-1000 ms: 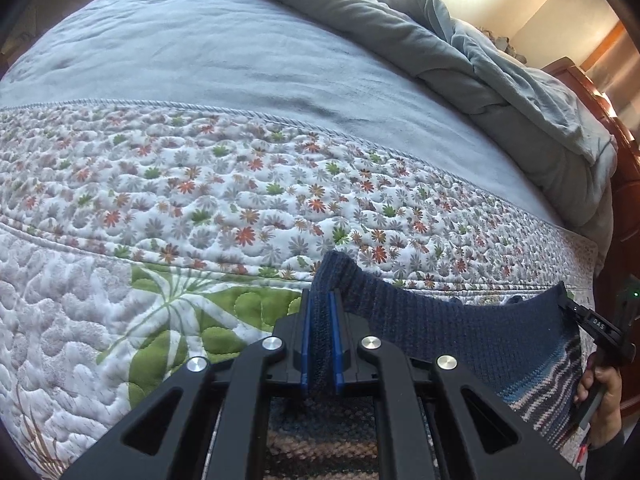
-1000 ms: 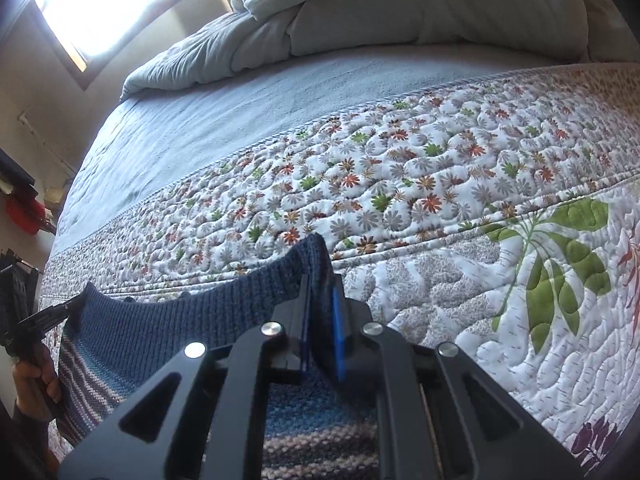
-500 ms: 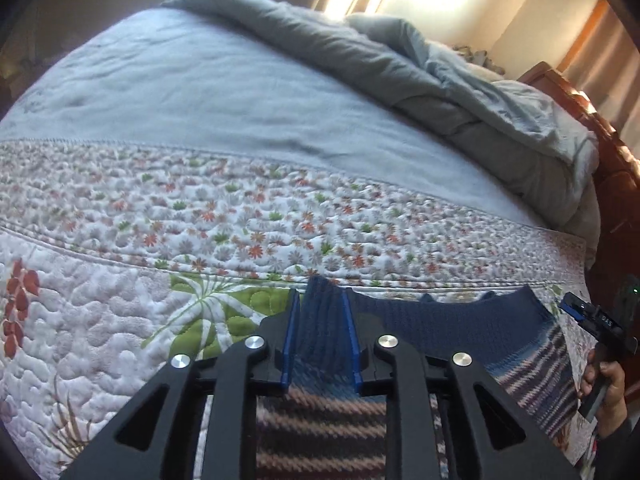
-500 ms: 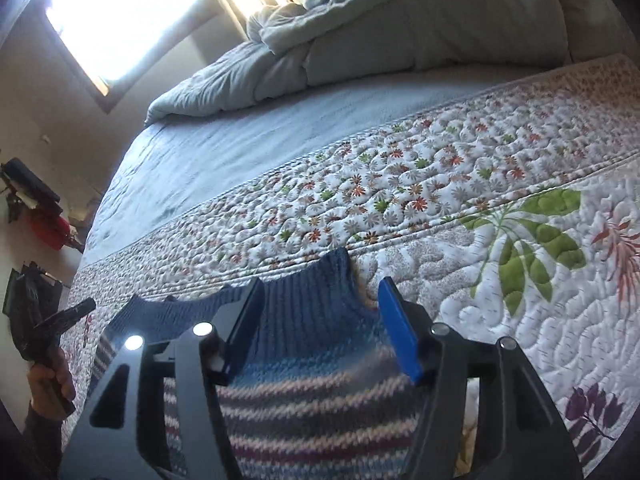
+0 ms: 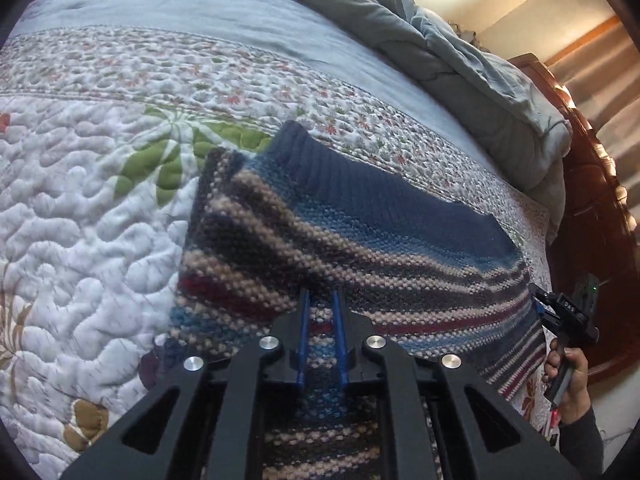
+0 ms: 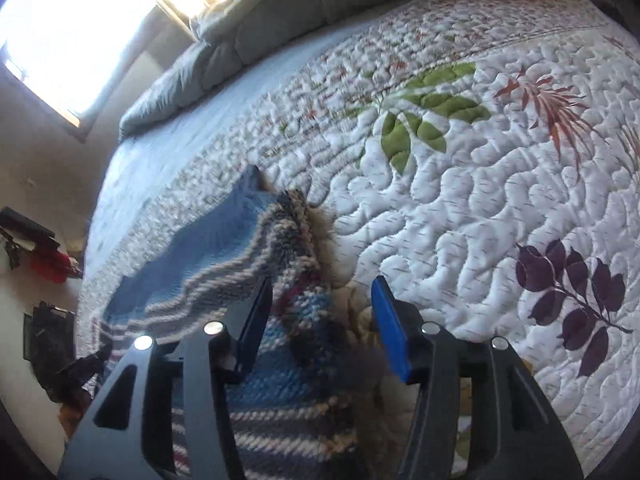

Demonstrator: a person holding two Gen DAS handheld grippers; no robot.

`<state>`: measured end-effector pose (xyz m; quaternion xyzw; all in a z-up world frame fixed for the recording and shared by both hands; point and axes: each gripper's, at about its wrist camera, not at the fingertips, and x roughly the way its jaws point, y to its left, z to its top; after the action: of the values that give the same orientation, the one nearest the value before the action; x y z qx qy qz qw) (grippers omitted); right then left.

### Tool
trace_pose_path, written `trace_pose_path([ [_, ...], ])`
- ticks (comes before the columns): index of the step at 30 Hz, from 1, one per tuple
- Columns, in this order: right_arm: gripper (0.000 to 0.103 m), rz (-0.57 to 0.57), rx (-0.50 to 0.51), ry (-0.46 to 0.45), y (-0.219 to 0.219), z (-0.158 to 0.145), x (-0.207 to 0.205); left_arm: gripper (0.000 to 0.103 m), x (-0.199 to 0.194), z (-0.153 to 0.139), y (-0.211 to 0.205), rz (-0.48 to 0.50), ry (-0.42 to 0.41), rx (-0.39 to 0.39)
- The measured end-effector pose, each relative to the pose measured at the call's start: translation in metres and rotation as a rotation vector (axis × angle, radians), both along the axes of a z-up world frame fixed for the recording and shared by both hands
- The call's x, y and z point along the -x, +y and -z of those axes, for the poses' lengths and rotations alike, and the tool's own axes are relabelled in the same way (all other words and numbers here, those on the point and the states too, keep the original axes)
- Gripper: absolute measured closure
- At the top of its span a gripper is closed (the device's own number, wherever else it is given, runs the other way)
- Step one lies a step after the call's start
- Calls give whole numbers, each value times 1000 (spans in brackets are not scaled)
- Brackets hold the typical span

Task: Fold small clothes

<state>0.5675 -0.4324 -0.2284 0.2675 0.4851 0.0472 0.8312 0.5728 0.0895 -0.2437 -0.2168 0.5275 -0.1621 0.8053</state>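
A small striped knit sweater (image 5: 352,240) with a navy ribbed band lies flat on the quilted floral bedspread (image 5: 88,208). My left gripper (image 5: 320,300) hovers over its near part, the blue pads a narrow gap apart with nothing between them. My right gripper (image 6: 320,292) is wide open above the sweater's right edge (image 6: 296,264), empty. The right gripper also shows at the far right of the left wrist view (image 5: 560,312), held by a hand.
A grey sheet (image 5: 200,4) and a bunched grey duvet (image 5: 460,60) lie at the far side of the bed. A dark wooden bed frame (image 5: 592,200) stands on the right. A bright window (image 6: 72,20) lies beyond the bed.
Both grippers let go of the sweater's navy edge and pulled back toward me. The sweater now lies spread on the quilt. The right jaws opened wide.
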Motion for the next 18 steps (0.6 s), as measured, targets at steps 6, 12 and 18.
trace_pose_path([
  [6,51,-102,-141,-152,13,-45,75,68,70,-48,7,59,-148,43],
  [12,61,-78,-110,-13,27,14,102,70,99,-6,27,11,-54,75],
  [18,53,-22,-105,-31,17,-10,115,65,102,-5,56,-25,-20,225],
])
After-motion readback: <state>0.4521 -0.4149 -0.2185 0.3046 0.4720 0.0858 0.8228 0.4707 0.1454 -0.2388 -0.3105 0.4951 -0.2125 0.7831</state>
